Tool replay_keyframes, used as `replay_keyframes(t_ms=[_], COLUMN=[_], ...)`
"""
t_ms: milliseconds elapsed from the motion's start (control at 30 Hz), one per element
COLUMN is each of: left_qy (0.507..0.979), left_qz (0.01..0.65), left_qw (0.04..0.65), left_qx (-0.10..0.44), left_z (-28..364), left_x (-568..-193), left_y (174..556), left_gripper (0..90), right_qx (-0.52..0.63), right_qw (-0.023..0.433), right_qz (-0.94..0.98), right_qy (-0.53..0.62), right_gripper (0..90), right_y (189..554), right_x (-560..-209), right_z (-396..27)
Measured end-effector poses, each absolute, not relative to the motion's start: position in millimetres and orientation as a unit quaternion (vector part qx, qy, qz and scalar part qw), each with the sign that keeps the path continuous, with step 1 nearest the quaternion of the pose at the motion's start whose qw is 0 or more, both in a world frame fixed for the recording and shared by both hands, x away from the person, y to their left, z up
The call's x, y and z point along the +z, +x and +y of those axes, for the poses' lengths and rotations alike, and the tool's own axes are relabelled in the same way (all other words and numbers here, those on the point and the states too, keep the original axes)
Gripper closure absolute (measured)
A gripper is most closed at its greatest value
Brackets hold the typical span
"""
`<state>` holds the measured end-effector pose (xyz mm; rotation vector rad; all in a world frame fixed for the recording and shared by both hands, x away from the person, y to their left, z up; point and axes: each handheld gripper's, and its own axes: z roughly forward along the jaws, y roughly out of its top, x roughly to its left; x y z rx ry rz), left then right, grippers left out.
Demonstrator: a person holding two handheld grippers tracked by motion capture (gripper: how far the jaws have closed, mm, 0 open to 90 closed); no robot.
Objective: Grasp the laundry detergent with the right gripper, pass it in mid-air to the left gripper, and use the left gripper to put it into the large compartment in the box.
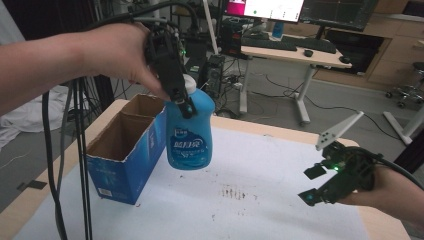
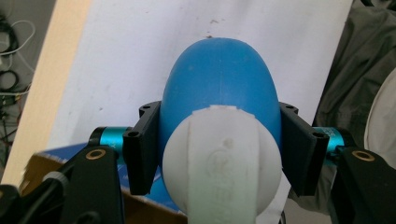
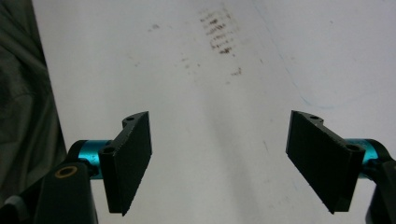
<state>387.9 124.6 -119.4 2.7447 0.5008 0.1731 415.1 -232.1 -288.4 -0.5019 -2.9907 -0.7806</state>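
A blue bottle (image 1: 190,132) with a white cap (image 1: 189,84) hangs in the air beside an open blue cardboard box (image 1: 127,150). My left gripper (image 1: 182,102) is shut on the bottle's shoulders just below the cap, pointing down from above. In the left gripper view the black pads (image 2: 142,147) press on both sides of the blue bottle (image 2: 219,79), and the white cap (image 2: 222,163) sits close to the camera. My right gripper (image 1: 311,184) is open low over the table at the right, with nothing between its jaws. Its pads (image 3: 130,158) stand wide apart over the white table cover (image 3: 219,116).
The box stands at the table's left edge, its top flaps open. A white cover (image 1: 250,200) with dark smudges (image 1: 232,192) lies over the wooden table. Cables (image 1: 80,150) hang at the left. Desks with monitors (image 1: 300,30) stand behind the table.
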Motion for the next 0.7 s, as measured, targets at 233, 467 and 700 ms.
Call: replay_keyframes(t_ms=[233,467,700], left_qy=[0.953,0.933,0.909], left_qz=[0.228,0.297,0.359], left_qw=[0.184,0.182,0.181], left_qx=[0.074,0.084,0.105], left_z=[154,186,223], left_x=[-99,-92,-86], left_y=[386,390,397], left_gripper=[38.3,38.3,38.3], right_qx=[-0.239,-0.252,-0.250], right_qw=[-0.012,-0.016,-0.015], right_qz=[-0.953,-0.946,-0.945], right_qy=[-0.184,-0.201,-0.212], right_gripper=[22.3,22.3,22.3], right_y=[422,427,430], right_x=[-292,-291,-292], right_z=[-254,-268,-276])
